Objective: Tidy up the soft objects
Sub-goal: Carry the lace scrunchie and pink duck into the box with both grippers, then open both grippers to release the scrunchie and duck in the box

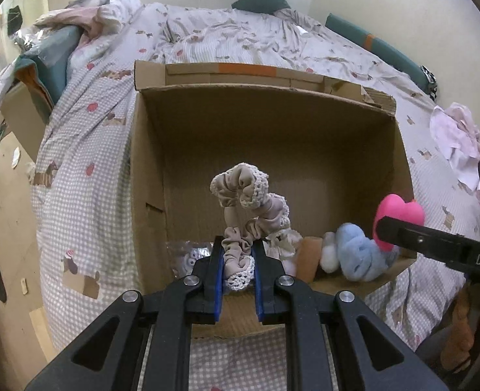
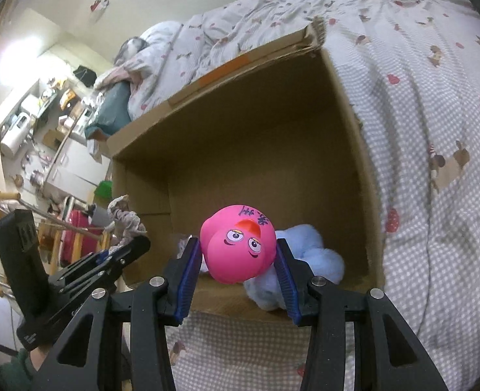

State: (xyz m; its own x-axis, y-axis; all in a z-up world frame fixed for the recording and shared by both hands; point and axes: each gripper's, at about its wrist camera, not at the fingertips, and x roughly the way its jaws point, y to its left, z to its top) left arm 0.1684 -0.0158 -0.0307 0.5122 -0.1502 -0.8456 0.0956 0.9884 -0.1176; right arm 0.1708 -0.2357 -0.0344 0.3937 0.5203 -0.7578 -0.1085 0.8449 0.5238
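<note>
From the left wrist camera we see our left gripper (image 1: 239, 260) clamped on a beige scrunchie (image 1: 251, 208), whose loop stands up over the near edge of the open cardboard box (image 1: 148, 169). The box sits on a checked bedspread (image 1: 87, 150). In its near right corner lie a fluffy blue toy (image 1: 359, 254) and an orange-brown block (image 1: 310, 257), both partly hidden by the near wall. Something shiny at the near left of the box is too blurred to name. At right, the right gripper (image 1: 383, 231) enters, cut off by the frame, holding a pink toy (image 1: 399, 215).

From the right wrist camera, our right gripper (image 2: 238, 260) is closed on the pink toy (image 2: 238, 251), which shows a cartoon face and scribbled ink we cannot read. It hovers over the box's (image 2: 363, 150) near edge, covering part of the blue toy (image 2: 318, 257). At left, the left gripper (image 2: 126, 251) shows side-on with the scrunchie (image 2: 124, 218) half hidden.
</note>
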